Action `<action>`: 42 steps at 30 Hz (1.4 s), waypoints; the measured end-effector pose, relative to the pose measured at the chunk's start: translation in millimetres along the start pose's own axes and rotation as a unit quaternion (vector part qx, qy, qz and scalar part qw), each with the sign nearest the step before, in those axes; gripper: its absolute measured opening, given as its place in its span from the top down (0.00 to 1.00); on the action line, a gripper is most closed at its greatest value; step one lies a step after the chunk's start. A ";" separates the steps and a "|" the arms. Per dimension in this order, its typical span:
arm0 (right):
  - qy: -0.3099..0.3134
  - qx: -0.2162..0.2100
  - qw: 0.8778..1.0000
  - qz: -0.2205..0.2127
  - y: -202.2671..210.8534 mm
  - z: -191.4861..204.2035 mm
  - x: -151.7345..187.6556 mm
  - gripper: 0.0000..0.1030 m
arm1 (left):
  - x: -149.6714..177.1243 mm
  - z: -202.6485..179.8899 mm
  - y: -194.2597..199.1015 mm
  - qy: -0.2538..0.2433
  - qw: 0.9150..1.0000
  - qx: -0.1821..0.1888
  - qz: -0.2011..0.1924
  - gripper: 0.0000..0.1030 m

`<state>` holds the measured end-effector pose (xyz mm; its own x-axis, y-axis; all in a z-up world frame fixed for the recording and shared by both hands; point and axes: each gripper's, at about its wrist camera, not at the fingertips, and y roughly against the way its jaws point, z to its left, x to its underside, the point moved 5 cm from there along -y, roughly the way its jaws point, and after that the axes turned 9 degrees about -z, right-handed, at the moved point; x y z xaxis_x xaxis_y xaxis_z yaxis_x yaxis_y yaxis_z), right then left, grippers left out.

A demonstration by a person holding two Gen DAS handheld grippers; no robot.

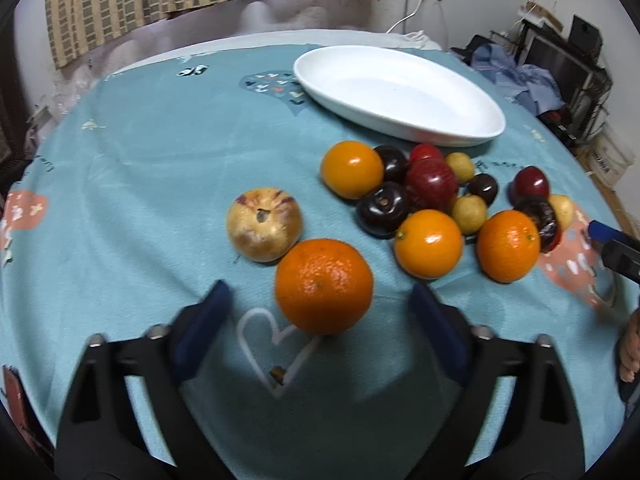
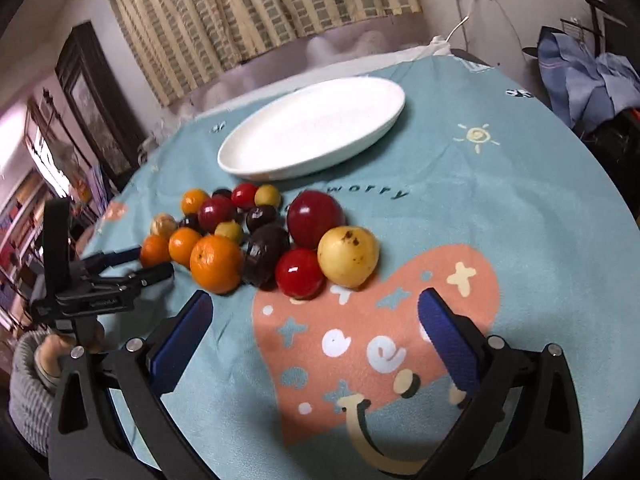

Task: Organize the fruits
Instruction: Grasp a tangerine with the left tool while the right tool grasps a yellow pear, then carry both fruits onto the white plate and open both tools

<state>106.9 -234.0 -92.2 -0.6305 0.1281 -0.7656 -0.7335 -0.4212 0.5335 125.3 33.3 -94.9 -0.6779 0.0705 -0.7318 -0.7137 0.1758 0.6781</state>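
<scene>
In the left wrist view my left gripper point(image 1: 320, 300) is open, its blue pads either side of a big orange point(image 1: 324, 286) on the teal cloth, not touching it. A pale apple point(image 1: 264, 223) lies just beyond. A pile of oranges, dark plums and red and yellow fruit point(image 1: 432, 196) lies to the right. An empty white oval dish point(image 1: 396, 92) stands behind. In the right wrist view my right gripper point(image 2: 314, 308) is open and empty, just short of a red fruit point(image 2: 299, 272) and a yellow fruit point(image 2: 348, 255). The dish point(image 2: 312, 130) is farther back.
The round table point(image 2: 500, 184) wears a teal cloth with a pink heart print point(image 2: 376, 332). The left gripper point(image 2: 120, 270) shows at the left of the right wrist view. Clutter and blue cloth point(image 1: 532, 84) stand past the right edge.
</scene>
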 end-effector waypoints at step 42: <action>-0.098 -0.074 0.991 -0.056 0.9 7.5 -74.5 0.63 | -72.9 -21.7 33.9 0.008 0.995 0.022 -0.092 0.56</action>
<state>151.3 -237.2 -32.0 -0.5949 0.3467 -0.7252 -0.7656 -0.5194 0.3797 146.7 12.8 -17.0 -0.5394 0.0167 -0.8419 -0.8181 0.2264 0.5286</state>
